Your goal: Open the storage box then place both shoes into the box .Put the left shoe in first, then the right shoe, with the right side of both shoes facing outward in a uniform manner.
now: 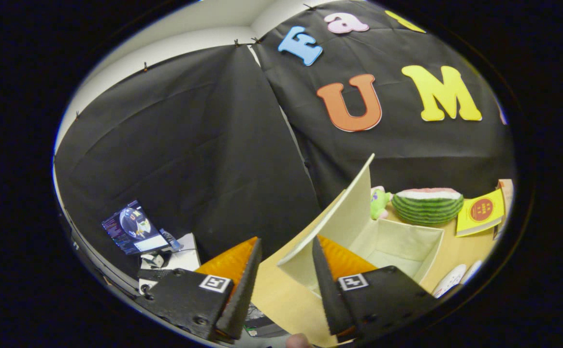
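**Inspector:** State of the gripper (286, 246)?

**Assistant:** Fingers spread apart, nothing pinched between them; bare worktop (281, 295) shows through the gap.

**Inspector:** The storage box (397, 246)?

**Assistant:** On the worktop just ahead of the right finger, lid (344, 217) raised and tilted up, interior bare. Beyond it lie a watermelon toy (427, 205), a green plush (379, 202) and a yellow book (480, 211). White shoes (455, 278) rest beside the box.

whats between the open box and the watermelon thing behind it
In the gripper view, a small green plush toy sits between the raised lid of the storage box and the watermelon slice. The gripper is open, holding nothing.
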`<state>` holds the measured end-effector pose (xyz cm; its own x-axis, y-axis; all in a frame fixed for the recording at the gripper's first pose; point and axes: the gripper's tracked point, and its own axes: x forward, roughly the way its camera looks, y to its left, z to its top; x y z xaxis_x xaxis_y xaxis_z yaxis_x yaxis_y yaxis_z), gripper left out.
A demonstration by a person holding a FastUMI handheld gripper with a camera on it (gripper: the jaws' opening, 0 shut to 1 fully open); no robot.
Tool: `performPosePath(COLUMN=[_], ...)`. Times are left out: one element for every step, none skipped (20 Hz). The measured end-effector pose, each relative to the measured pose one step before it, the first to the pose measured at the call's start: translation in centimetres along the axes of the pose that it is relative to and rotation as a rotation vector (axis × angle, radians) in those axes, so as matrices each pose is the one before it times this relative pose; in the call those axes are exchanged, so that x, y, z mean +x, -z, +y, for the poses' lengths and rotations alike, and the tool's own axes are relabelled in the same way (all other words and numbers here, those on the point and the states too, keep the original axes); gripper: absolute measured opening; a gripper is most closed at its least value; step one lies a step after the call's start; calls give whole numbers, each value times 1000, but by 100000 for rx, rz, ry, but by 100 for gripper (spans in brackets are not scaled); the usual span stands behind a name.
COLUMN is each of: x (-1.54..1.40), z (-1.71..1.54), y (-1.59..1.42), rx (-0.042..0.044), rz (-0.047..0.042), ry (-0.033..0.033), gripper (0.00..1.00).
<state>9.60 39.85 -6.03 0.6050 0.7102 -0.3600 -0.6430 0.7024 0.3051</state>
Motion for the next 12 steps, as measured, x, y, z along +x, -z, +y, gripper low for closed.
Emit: performPosePath(x=[119,-64,-103,-275,-510,-652,-704,-676,-891,-862,-981,-1152], z=[147,115,-151,-268,-391,-819,-1179,-1364,-1578,-1615,-1485,-1504], y=[-168,-186,-82,-88,-21,-80,104,244,453,424,540,576], rx=[-1087,-833,-321,-225,-703,-1367,-1911,-1969,-2459,-1986,-1442,-705], rz=[-533,-436,-336,-585,-724,-882,-535,-378,-61,130,516,877], ry=[452,-3,597,674,1240,2658,3388,3381,4477,4192,3569,2875], gripper=[78,92,93,95,95,95,95,97,99,100,100,100])
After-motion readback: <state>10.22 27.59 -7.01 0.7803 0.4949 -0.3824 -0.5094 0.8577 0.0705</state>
